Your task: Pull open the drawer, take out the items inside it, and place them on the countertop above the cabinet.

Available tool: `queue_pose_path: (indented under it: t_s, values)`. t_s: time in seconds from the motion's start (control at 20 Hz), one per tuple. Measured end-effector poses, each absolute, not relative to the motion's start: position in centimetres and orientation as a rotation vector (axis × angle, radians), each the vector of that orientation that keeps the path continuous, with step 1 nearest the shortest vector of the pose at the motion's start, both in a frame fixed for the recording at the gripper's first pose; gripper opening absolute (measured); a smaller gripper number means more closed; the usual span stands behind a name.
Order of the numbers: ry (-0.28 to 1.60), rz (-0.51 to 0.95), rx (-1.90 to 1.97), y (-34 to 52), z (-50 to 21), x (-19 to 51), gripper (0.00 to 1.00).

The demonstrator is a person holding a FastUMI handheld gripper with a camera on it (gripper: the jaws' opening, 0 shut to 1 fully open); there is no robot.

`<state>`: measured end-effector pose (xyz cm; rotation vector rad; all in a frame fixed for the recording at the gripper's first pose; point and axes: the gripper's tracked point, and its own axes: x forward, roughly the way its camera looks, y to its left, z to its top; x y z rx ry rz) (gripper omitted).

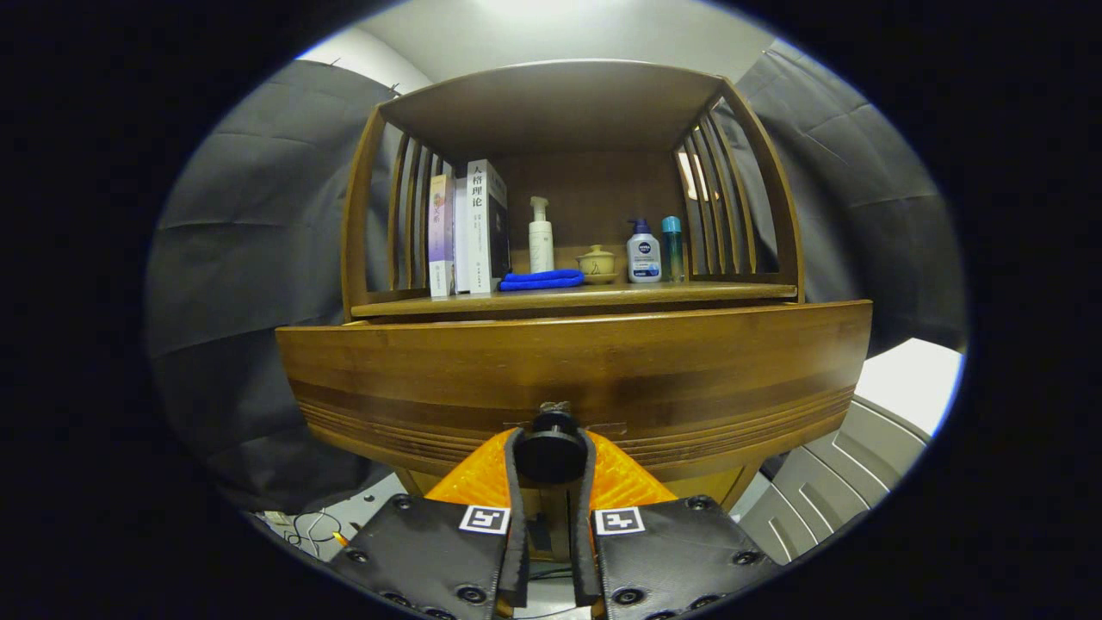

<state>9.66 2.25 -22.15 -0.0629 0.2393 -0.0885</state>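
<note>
A wide wooden drawer front [568, 370] of the cabinet bulges toward me below the countertop [568, 297]. Its round dark knob [551, 454] sits low at the drawer's middle. My gripper [551, 456] is shut on that knob, one finger pressing each side of it. The drawer's inside is hidden behind its front panel, so I cannot see any items in it.
On the countertop, inside a slatted wooden shelf frame [779, 215], stand books [469, 228], a white pump bottle [541, 237], a folded blue cloth [542, 279], a small lidded pot [597, 263], a pump bottle with a blue top [643, 252] and a teal bottle [672, 248]. Cables [314, 525] lie on the floor beyond the left finger.
</note>
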Motion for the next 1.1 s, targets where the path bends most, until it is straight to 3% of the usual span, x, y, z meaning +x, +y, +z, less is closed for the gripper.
queue_pose_path:
  t_s: [1.1]
  values:
    - [0.207,-0.079,-0.090,2.7,-22.0,5.9,0.22]
